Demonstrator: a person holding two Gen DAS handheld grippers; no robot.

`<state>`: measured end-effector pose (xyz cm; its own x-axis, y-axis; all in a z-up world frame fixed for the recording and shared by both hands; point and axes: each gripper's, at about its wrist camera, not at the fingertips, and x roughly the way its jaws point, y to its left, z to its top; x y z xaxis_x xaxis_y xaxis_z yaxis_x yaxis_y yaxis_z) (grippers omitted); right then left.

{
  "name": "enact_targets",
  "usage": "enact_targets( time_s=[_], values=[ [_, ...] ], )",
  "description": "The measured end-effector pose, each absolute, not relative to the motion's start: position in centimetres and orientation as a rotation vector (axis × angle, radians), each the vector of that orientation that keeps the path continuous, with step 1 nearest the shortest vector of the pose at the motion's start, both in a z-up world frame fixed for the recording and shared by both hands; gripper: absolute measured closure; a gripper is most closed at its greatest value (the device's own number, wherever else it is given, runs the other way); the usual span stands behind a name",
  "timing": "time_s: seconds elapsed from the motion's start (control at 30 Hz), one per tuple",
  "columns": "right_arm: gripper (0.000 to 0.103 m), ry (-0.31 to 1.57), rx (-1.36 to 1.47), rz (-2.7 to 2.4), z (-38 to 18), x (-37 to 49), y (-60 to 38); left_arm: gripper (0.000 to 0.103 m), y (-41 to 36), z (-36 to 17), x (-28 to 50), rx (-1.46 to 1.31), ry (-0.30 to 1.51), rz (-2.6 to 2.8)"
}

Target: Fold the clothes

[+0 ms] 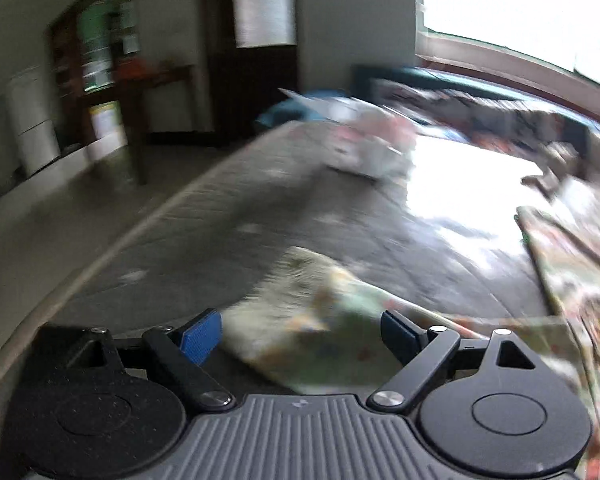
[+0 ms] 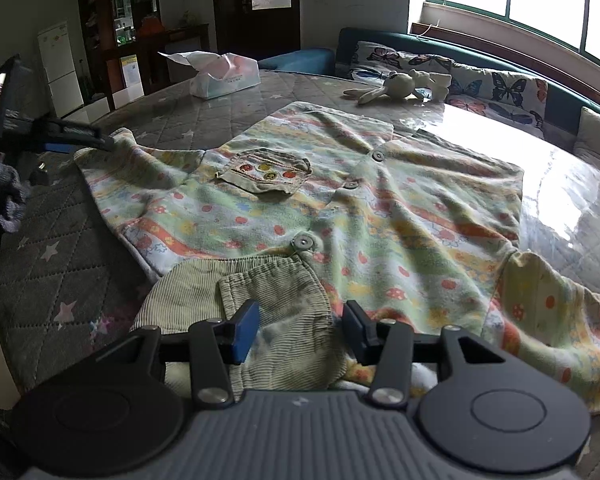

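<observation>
While shirt (image 2: 340,200) lies spread flat on bed (image 2: 60,264), buttons up, right gripper (image 2: 300,330) hovers wide open over its corduroy collar (image 2: 284,304). Left gripper (image 1: 300,334) wide open, sleeve (image 1: 300,320) between its fingers, view blurred. Tissue pack (image 2: 224,76) and toy rabbit (image 2: 396,84) at far edge.

Around the shirt (image 2: 320,208), quilted mattress (image 2: 60,280) is lying bare on its left; tissue pack (image 2: 224,76) and toy rabbit (image 2: 396,86) are standing beyond it.

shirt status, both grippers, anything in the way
Left gripper open at sleeve. Right gripper open over collar. Shirt flat, unfolded. Plush bunny beyond it, apart.
</observation>
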<state>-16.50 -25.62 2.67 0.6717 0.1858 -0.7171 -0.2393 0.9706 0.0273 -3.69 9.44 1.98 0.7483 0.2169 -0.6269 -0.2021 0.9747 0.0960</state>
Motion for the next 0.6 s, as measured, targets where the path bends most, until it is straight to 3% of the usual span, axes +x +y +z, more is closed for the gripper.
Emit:
enact_targets(
  time_s=[0.3,0.37,0.6],
  values=[
    [0.055,0.797,-0.065,0.242,2.6,-16.5,-25.8,0.006,13.0,1.0,-0.5,0.106,0.688,0.384],
    [0.055,0.796,-0.065,0.242,2.6,-16.5,-25.8,0.008,13.5,1.4,-0.5,0.075,0.700,0.390],
    [0.054,0.795,-0.065,0.240,2.6,-16.5,-25.7,0.007,7.0,3.2,-4.3,0.055,0.650,0.132]
  ],
)
